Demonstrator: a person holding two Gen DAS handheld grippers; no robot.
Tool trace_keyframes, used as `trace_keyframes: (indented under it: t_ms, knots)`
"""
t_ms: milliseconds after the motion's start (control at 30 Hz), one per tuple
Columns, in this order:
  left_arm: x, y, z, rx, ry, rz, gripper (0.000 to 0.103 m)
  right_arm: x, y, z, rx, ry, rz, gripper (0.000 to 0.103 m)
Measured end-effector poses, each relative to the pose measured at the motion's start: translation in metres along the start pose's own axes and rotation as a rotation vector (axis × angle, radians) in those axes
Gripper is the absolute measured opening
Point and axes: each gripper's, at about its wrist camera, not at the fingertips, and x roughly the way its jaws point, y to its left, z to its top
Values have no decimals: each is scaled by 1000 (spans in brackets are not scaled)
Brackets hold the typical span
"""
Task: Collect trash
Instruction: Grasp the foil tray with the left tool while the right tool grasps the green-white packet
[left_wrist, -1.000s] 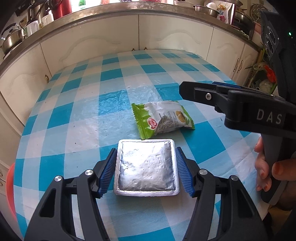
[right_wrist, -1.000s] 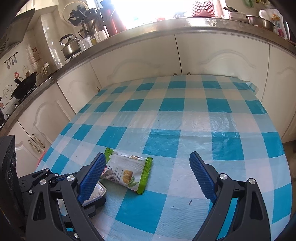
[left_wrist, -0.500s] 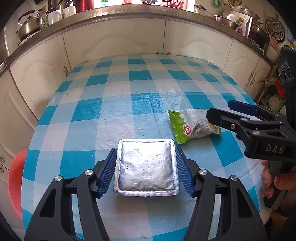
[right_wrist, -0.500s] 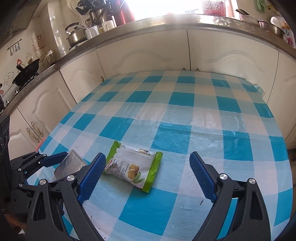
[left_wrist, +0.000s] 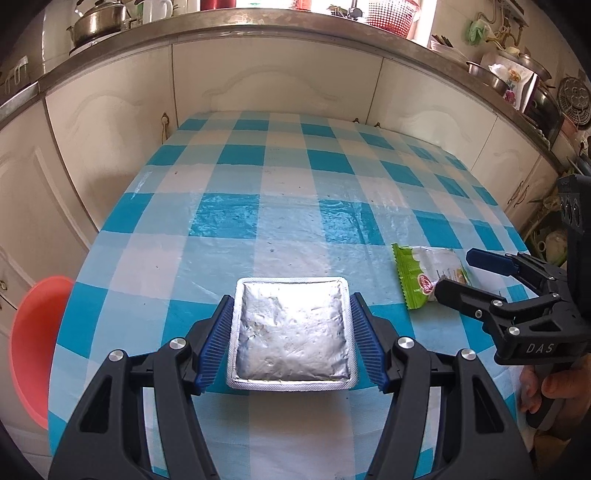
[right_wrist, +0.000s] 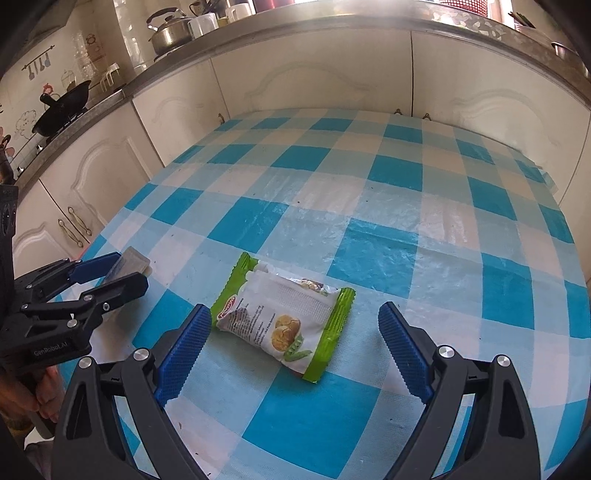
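Note:
A square foil tray (left_wrist: 291, 332) sits between the blue pads of my left gripper (left_wrist: 291, 306), which is shut on its two sides and holds it just over the checked tablecloth (left_wrist: 295, 206). In the right wrist view the same tray (right_wrist: 133, 260) shows in the left gripper (right_wrist: 127, 269) at the far left. A green and white snack wrapper (right_wrist: 284, 317) lies flat on the cloth. My right gripper (right_wrist: 294, 312) hovers over it, open, with the wrapper between the wide-apart jaws and the pads clear of it. The left wrist view shows the wrapper (left_wrist: 430, 273) partly behind the right gripper (left_wrist: 458, 273).
A red-orange basin (left_wrist: 37, 347) sits below the table's left edge. White cabinets (left_wrist: 280, 81) and a counter with pots (left_wrist: 96, 22) wrap around the far side. A hand (left_wrist: 554, 387) grips the right tool's handle.
My left gripper has carried the foil tray leftward, away from the wrapper, and the red basin has come into view. My right gripper has moved over the wrapper, which now lies between its jaws.

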Motion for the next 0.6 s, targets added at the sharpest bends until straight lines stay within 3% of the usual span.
trace_keyframes:
  t_ms: [400, 567, 600]
  knots:
    - [0, 14, 2, -35, -23, -15, 64, 20, 19, 6, -110, 72, -76, 96]
    - [-3, 20, 4, -34, -42, 15, 64, 22, 28, 4, -158, 78, -90, 93]
    - [-4, 22, 4, -36, -43, 20, 64, 22, 28, 4, -157, 75, -91, 89]
